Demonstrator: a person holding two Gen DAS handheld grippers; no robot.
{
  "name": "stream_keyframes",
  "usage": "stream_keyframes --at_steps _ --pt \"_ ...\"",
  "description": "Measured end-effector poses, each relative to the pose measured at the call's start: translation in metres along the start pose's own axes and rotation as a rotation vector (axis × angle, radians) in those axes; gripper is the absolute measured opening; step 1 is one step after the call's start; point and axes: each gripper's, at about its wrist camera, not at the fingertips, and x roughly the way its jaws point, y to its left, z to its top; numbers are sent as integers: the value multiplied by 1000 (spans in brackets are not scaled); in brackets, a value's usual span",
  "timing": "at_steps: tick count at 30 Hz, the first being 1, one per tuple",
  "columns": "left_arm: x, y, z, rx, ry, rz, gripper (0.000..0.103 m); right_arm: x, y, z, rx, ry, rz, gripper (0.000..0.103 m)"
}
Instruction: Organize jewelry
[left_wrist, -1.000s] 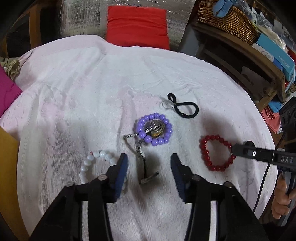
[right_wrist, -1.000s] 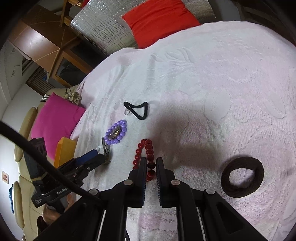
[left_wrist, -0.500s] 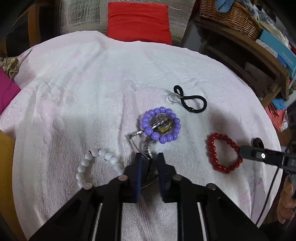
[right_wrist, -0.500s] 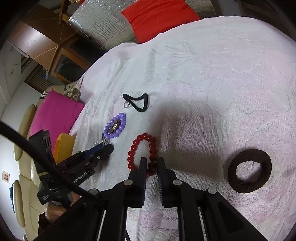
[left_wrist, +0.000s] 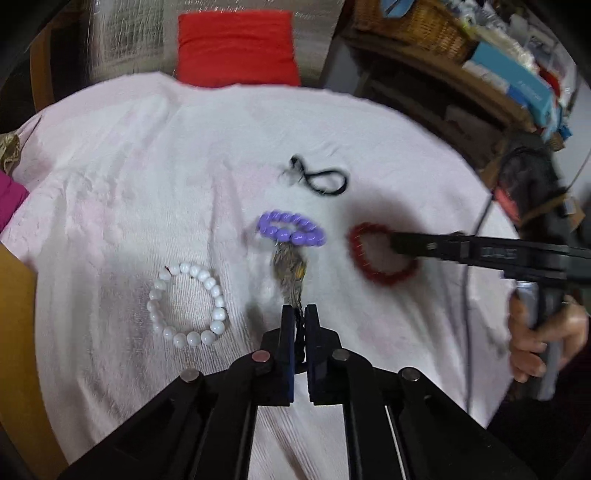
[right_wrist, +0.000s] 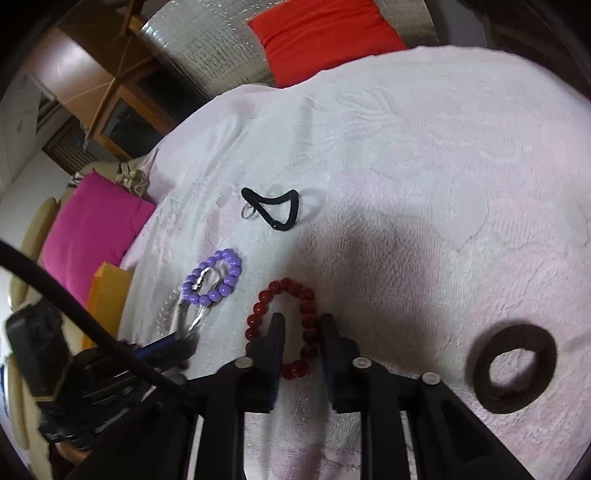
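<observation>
A silvery metal band (left_wrist: 290, 273) runs from inside the purple bead bracelet (left_wrist: 291, 230) back to my left gripper (left_wrist: 300, 314), which is shut on its near end. In the right wrist view the left gripper (right_wrist: 186, 339) holds the band (right_wrist: 192, 317) just off the cloth. My right gripper (right_wrist: 302, 321) has its jaws a little apart, straddling one side of the red bead bracelet (right_wrist: 286, 286) without pressing on it. From the left wrist view, the right gripper (left_wrist: 395, 243) reaches into the red bracelet (left_wrist: 384, 275). A white bead bracelet (left_wrist: 186, 304) lies left of my left gripper.
A pale pink cloth (left_wrist: 147, 166) covers the round table. A black hair tie (left_wrist: 325, 181) lies beyond the purple beads, and a brown scrunchie (right_wrist: 515, 369) sits at the right. A person's hand (left_wrist: 543, 339) holds the right gripper. Cushions and a shelf ring the table.
My left gripper closed on the metal band and drew it back, pulling it straight out of the purple bracelet. The right gripper's jaws parted slightly around the red bracelet's strand.
</observation>
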Motion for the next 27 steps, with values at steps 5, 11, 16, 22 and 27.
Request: stream_keyframes --at_steps 5,11,16,22,27 --pt "-37 10 2 -18 -84 -64 3 -11 7 -1 -16 -29 44 13" --pt "-80 26 7 -43 -200 -69 3 -26 27 -2 -60 -83 113 13" --pt "-68 31 -2 -38 -160 -46 3 -27 38 -2 -81 -86 103 13" --pt "-22 4 -8 31 20 -11 46 -30 10 -5 16 -29 93 18" --pt "-7 -3 -19 55 55 -1 49 -35 -8 -2 67 -53 122 49"
